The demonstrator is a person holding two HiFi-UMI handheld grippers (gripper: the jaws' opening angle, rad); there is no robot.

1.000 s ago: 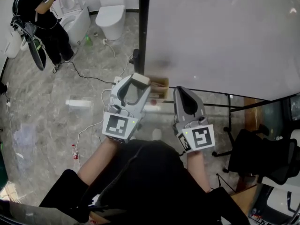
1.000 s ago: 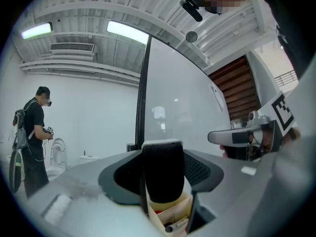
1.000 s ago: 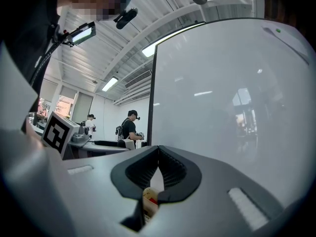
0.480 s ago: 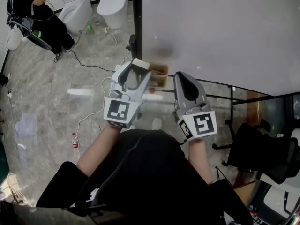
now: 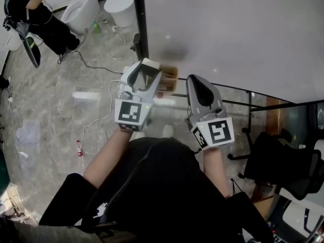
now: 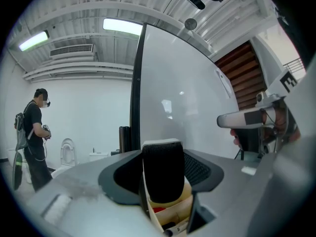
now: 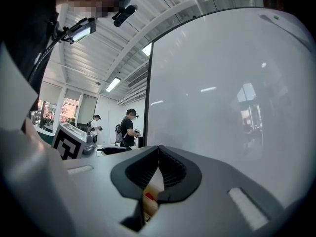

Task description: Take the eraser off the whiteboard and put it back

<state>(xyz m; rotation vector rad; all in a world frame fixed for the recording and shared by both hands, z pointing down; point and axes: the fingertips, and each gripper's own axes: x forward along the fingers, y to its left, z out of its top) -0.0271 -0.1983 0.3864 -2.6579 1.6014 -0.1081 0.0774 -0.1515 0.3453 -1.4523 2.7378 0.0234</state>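
Black eraser (image 6: 163, 174) in left gripper (image 5: 148, 71) has sunk toward tray (image 5: 171, 75).

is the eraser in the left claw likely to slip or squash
Likely light: the eraser stands upright in the left claw without drooping. Its dark fuzzy face probably gives slightly and resists slipping; the white back looks stiff.

Black top (image 5: 167, 186) — short sleeves

One whiteboard (image 5: 228, 34), one eraser (image 6: 163, 174), one wooden box (image 5: 169, 79). Two grippers: the left gripper (image 5: 147, 67) and the right gripper (image 5: 195, 80). Two toilets (image 5: 81, 13) (image 5: 119, 3), one bottle (image 5: 79, 149) on the floor, one black office chair (image 5: 268, 163), two bystanders (image 7: 129, 127) (image 7: 96, 125).
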